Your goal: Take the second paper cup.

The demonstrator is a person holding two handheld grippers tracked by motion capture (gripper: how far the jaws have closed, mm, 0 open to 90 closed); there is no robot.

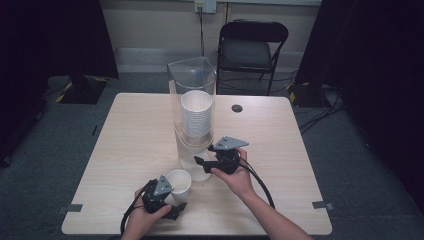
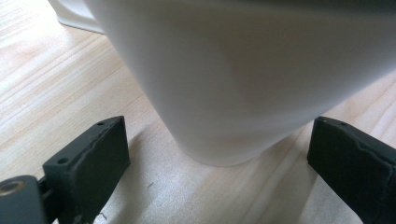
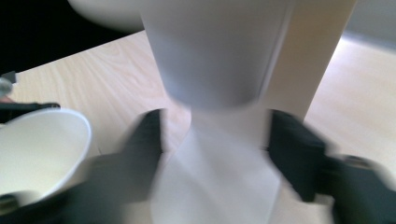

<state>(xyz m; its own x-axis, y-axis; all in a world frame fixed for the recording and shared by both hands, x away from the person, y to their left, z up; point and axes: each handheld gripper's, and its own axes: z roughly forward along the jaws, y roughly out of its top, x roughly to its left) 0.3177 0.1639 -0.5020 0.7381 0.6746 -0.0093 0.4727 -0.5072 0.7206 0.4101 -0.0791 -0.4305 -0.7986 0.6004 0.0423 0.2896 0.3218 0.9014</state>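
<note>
White paper makes the cup light, thin-walled and easily crushed, so it is best taken low on its wall. It stands upright and empty just in front of the clear dispenser, where more cups are stacked. The left gripper is spread around it, not touching. The right gripper is held apart below the stack's bottom cup.

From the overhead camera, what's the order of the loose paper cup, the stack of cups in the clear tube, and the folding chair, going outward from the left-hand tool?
1. Loose paper cup: right beside the left tool, near table edge.
2. Stack of cups: mid-table, inside the clear tube.
3. Folding chair: on the floor beyond the table's far edge.
</note>
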